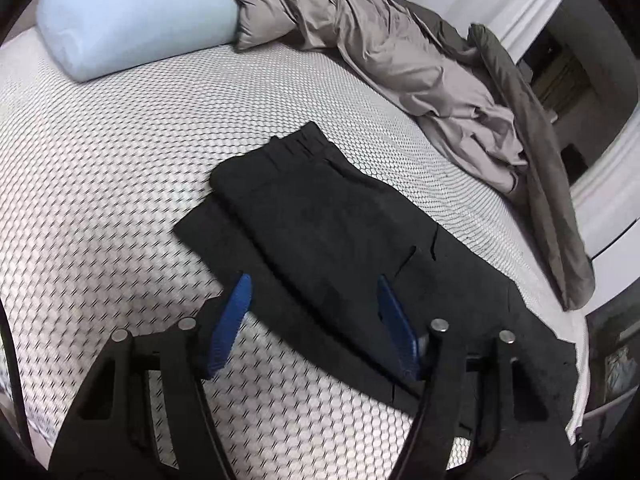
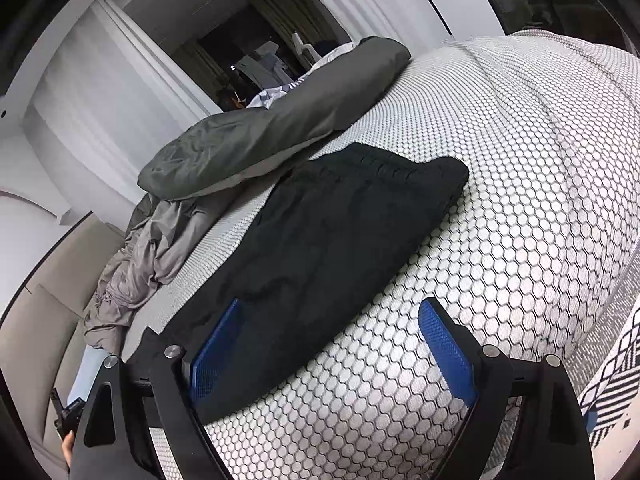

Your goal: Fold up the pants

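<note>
Black pants point(image 1: 320, 216) lie part-folded on the mattress point(image 1: 100, 184), near the grey blanket point(image 1: 400, 60). Left gripper point(image 1: 312, 300) & right gripper point(image 2: 332, 320) both released, nothing held. Next: pinch both layers at the near edge, lift evenly, w/o dragging.

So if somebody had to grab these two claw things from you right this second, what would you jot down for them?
Left claw: open, empty, hovering over the near edge of the black pants.
Right claw: wide open, empty, at the pants' edge, one blue pad over the cloth.
Pants: lying flat on the honeycomb mattress, already folded lengthwise, one layer over another.
Grey duvet bunched beyond them, apart.
Left: grip the near end and fold it toward the waistband.
</note>
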Motion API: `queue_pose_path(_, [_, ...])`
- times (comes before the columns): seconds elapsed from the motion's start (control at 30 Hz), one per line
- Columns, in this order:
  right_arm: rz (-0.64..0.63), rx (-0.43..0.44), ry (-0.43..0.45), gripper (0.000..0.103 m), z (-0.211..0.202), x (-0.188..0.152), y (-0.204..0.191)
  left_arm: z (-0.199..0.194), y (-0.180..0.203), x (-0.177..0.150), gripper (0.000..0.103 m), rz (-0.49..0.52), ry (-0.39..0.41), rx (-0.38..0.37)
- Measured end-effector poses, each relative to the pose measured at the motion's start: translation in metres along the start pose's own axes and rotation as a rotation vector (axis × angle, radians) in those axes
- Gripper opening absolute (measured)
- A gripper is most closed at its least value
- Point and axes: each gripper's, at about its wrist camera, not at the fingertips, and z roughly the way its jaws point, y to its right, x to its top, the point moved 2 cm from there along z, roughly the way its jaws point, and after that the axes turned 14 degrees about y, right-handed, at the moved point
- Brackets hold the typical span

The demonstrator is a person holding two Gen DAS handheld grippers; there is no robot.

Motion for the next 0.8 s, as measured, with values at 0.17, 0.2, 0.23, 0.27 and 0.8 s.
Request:
queue_pose_path(0.17, [0.021, 0.018, 0.007, 0.090, 0.005, 0.002, -0.007, 0.050, -0.002, 0.001, 0.040, -0.025, -0.093, 0.066])
queue_pose_path(0.2, [0.028, 0.020, 0.006, 0.090, 0.009, 0.002, -0.010, 0.052, -0.004, 0.001, 0.033, -0.037, -0.076, 0.062])
queue_pose_path(0.23, [0.033, 0.018, 0.006, 0.090, 0.010, 0.001, -0.010, 0.051, -0.005, 0.001, 0.012, -0.034, -0.057, 0.054])
queue_pose_path(0.27, [0.036, 0.016, 0.006, 0.090, 0.011, 0.003, -0.011, 0.049, -0.006, 0.001, 0.001, -0.026, -0.052, 0.048])
queue_pose_path(0.8, [0.032, 0.029, -0.032, 0.090, 0.031, 0.002, -0.029, -0.021, -0.026, -0.025, 0.067, -0.027, -0.092, -0.027])
